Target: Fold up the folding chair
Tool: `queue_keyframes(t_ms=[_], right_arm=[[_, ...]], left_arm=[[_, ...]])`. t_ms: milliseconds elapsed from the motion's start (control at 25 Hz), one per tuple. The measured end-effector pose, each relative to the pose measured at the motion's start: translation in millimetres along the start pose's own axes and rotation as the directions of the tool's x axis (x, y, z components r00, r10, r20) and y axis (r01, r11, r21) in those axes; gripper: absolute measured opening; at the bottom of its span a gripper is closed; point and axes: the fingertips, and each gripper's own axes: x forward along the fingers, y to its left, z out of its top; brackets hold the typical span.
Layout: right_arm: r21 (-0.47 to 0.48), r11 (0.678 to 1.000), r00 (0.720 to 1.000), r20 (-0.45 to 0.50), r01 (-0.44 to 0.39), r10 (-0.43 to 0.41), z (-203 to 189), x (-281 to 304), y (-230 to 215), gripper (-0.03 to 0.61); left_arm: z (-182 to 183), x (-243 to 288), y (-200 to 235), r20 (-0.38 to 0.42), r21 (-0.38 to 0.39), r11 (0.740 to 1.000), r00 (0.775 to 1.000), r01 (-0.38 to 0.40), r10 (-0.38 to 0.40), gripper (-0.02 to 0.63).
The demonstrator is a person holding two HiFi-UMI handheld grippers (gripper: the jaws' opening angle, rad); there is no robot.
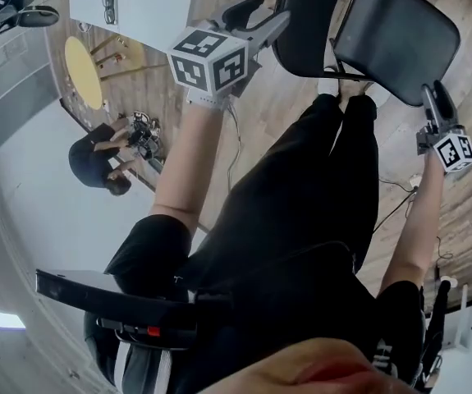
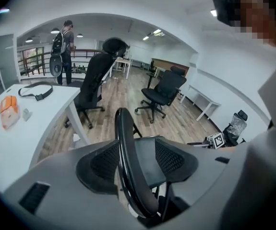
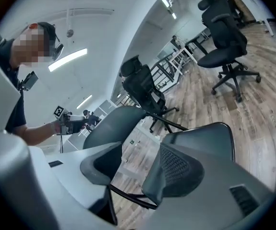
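Observation:
The black folding chair stands open on the wood floor, its backrest [image 1: 309,23] at the top of the head view and its seat [image 1: 400,35] to the right. My left gripper [image 1: 278,19] reaches the backrest's top. In the left gripper view its jaws [image 2: 140,159] stand open astride the backrest's curved top edge [image 2: 128,166], which runs up between them. My right gripper [image 1: 429,93] hangs at the seat's near right edge. In the right gripper view it [image 3: 137,169] is open, with the seat [image 3: 210,131] behind its right finger and a thin frame tube [image 3: 128,198] crossing low in the gap.
Black office chairs [image 2: 162,92] stand on the floor beyond. A white desk [image 2: 13,128] with an orange object and a strap is at left, and a person with a backpack [image 2: 61,47] behind it. Cables [image 1: 400,191] lie by my feet. A yellow round table [image 1: 84,72] is far left.

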Motion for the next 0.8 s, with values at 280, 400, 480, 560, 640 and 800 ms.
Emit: queue_keyframes(t_ms=[280, 400, 480, 560, 640, 800], right_arm=[[0.109, 0.994, 0.997, -0.078, 0.026, -0.018, -36, -3, -82, 0.282], [0.124, 0.991, 0.993, -0.113, 0.057, -0.043, -46, -13, -112, 0.291], [0.157, 0.985, 0.989, -0.142, 0.073, -0.051, -59, -18, -132, 0.296], [0.188, 0.978, 0.982, -0.179, 0.091, -0.057, -75, -21, -151, 0.3], [0.226, 0.968, 0.975, -0.215, 0.11, -0.061, -90, -21, -171, 0.308], [0.311, 0.939, 0.957, -0.285, 0.148, -0.056, -119, -18, -210, 0.348]], left_arm=[[-20, 35, 38, -0.175, -0.059, 0.997, 0.984, -0.046, 0.035, 0.23], [-28, 55, 41, -0.25, -0.095, 0.995, 0.968, -0.004, -0.02, 0.23], [-30, 66, 41, -0.275, -0.114, 0.993, 0.96, 0.022, -0.053, 0.23], [-33, 75, 43, -0.3, -0.112, 0.993, 0.952, 0.028, -0.061, 0.23], [-38, 82, 45, -0.327, -0.105, 0.994, 0.944, 0.019, -0.052, 0.23], [-42, 94, 48, -0.356, -0.132, 0.991, 0.933, 0.013, -0.059, 0.23]])
